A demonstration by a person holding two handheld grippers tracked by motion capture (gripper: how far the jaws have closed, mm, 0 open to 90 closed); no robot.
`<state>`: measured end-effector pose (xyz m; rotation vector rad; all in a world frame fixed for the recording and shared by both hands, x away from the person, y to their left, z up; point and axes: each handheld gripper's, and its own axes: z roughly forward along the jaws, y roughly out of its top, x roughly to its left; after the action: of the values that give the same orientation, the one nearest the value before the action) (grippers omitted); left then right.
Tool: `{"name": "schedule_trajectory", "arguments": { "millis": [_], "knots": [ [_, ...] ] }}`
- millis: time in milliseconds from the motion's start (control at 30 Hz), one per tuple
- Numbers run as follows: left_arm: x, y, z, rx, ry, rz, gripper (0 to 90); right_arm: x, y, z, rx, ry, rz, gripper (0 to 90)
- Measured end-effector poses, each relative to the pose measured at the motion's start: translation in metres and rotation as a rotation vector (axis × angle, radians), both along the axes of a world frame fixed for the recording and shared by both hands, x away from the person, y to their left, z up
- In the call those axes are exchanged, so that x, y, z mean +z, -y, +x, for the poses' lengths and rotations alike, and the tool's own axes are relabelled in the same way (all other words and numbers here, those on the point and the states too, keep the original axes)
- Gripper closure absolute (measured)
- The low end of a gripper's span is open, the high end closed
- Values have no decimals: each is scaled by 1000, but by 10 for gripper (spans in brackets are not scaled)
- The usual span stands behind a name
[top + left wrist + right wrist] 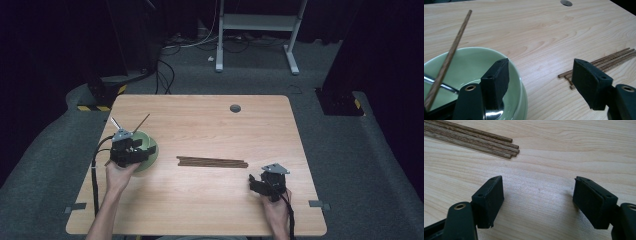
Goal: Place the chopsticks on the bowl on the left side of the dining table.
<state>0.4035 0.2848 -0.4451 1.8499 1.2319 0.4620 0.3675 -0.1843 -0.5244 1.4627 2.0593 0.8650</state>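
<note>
Left tongs released, over green bowl rim.
Right tongs released, empty, near chopstick bundle on table.

A pale green bowl and dark brown, grained sticks are lying on the light wood-grain tabletop.

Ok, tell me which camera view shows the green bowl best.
The left gripper view: the green bowl sits close up, its rim, inside and a leaning wooden stick clear. In the high view the bowl is small and partly covered by the left claw. The right gripper view looks at the table and sticks instead.
</note>
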Motion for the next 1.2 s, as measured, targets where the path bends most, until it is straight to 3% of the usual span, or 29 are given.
{"name": "schedule_trajectory", "arguments": {
  "millis": [500,667,1200],
  "knots": [
    [-2,21,5,-65,-9,-24,307,0,0,0,0,0,0,241],
    [-3,28,6,-85,-10,-49,307,0,0,0,0,0,0,241],
    [-5,40,7,-105,-8,-56,290,0,0,0,0,0,0,241]
  ]
}}
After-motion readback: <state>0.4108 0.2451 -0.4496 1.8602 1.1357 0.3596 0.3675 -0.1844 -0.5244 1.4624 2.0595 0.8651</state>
